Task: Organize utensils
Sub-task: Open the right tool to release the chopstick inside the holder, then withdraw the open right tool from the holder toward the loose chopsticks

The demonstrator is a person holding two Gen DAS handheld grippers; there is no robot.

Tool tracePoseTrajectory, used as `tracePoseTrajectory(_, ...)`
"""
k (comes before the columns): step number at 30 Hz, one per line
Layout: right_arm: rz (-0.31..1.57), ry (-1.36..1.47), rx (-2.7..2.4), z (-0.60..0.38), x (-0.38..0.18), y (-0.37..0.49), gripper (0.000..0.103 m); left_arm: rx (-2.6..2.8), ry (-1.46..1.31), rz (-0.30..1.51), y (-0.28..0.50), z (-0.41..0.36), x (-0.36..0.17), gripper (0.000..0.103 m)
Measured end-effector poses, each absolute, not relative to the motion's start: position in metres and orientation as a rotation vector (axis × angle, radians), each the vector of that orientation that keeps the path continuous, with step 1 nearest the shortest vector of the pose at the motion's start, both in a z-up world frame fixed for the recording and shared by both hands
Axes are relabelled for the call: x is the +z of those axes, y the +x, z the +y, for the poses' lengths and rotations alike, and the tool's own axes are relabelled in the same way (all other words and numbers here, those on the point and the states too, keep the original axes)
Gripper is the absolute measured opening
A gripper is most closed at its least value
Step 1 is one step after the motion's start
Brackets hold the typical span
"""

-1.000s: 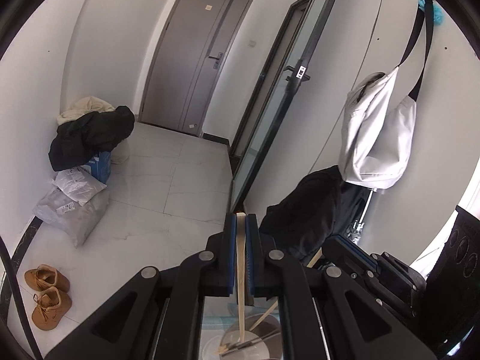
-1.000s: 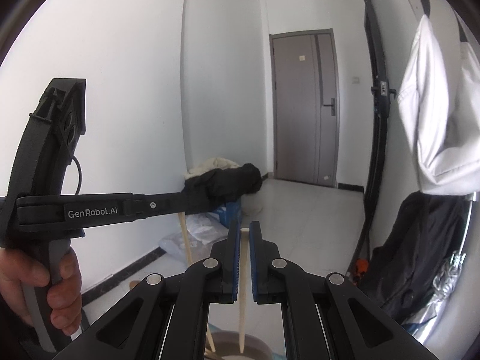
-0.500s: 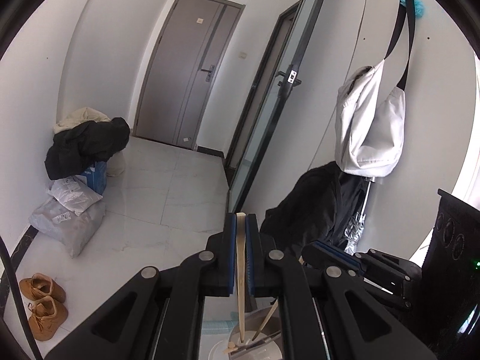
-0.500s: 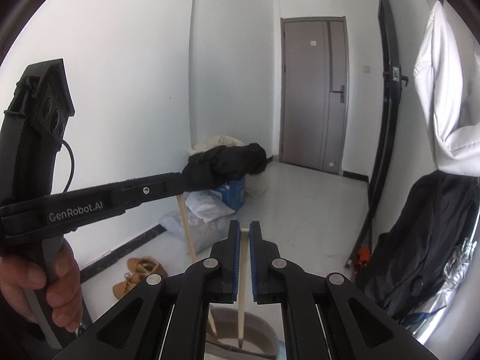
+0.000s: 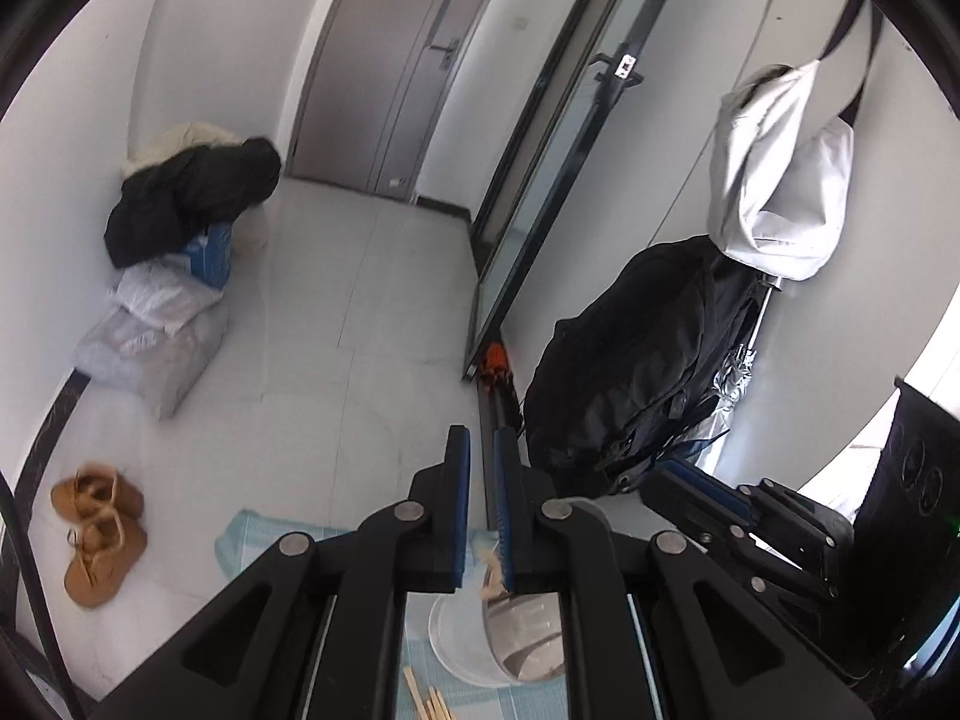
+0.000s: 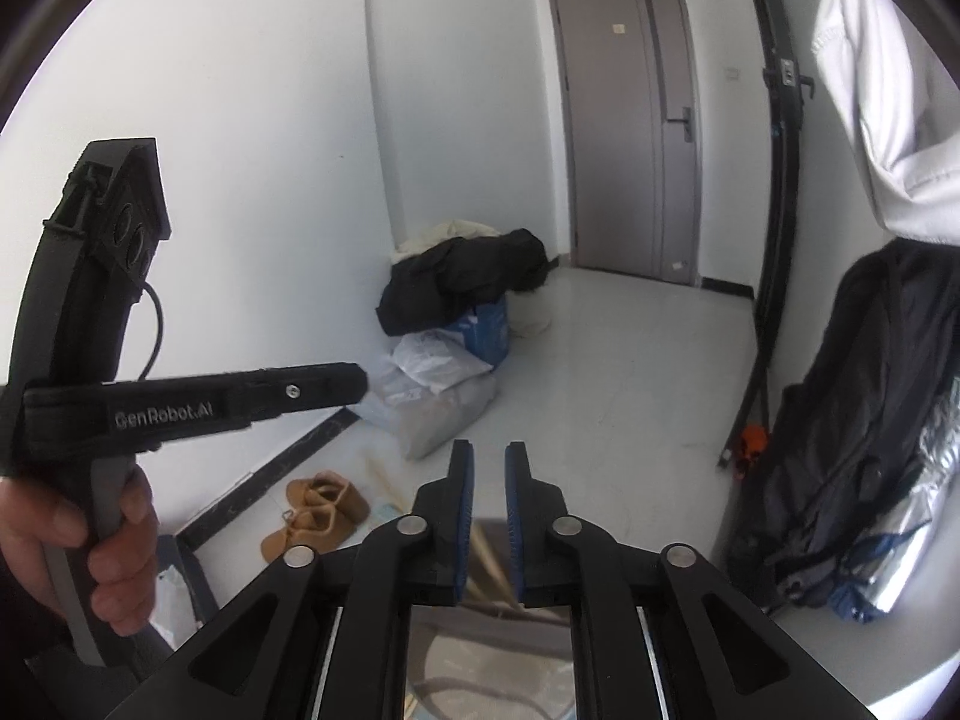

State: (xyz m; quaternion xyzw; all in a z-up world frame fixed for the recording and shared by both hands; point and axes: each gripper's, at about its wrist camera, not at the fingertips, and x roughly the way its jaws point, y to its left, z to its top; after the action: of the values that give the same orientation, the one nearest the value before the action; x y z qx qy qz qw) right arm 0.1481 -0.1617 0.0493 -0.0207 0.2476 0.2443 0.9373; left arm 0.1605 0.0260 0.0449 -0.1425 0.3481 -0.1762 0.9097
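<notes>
left gripper (image 5: 480, 450): black, blue ribbed pads, jaws just parted, nothing pinched | right gripper (image 6: 487, 462): same | wooden chopsticks (image 5: 493, 577): released since earlier frames, lying in round translucent cup (image 5: 456, 642) below

Right gripper (image 6: 485, 468) fingers just opening, nothing gripped; container (image 6: 480, 666) below.

Pale wooden chopsticks (image 5: 495, 576) stand tilted inside a round translucent container (image 5: 462, 642) at the lower middle of the left wrist frame, with a few more loose sticks (image 5: 429, 705) lying flat beside it at the bottom edge.
</notes>
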Motion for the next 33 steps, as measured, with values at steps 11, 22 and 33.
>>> tracePoseTrajectory(11, 0.494, 0.077, 0.396, -0.195, 0.051, 0.093, 0.063, -0.227, -0.259, 0.678, 0.115, 0.036, 0.061, 0.071)
tracePoseTrajectory(22, 0.441, 0.135, 0.398, -0.204, 0.054, 0.032, 0.081, -0.162, -0.165, 0.641, 0.068, 0.033, 0.066, 0.085)
tracePoseTrajectory(33, 0.427, 0.175, 0.342, -0.21, 0.042, -0.013, 0.09, -0.108, -0.038, 0.578, 0.028, 0.017, 0.054, 0.086)
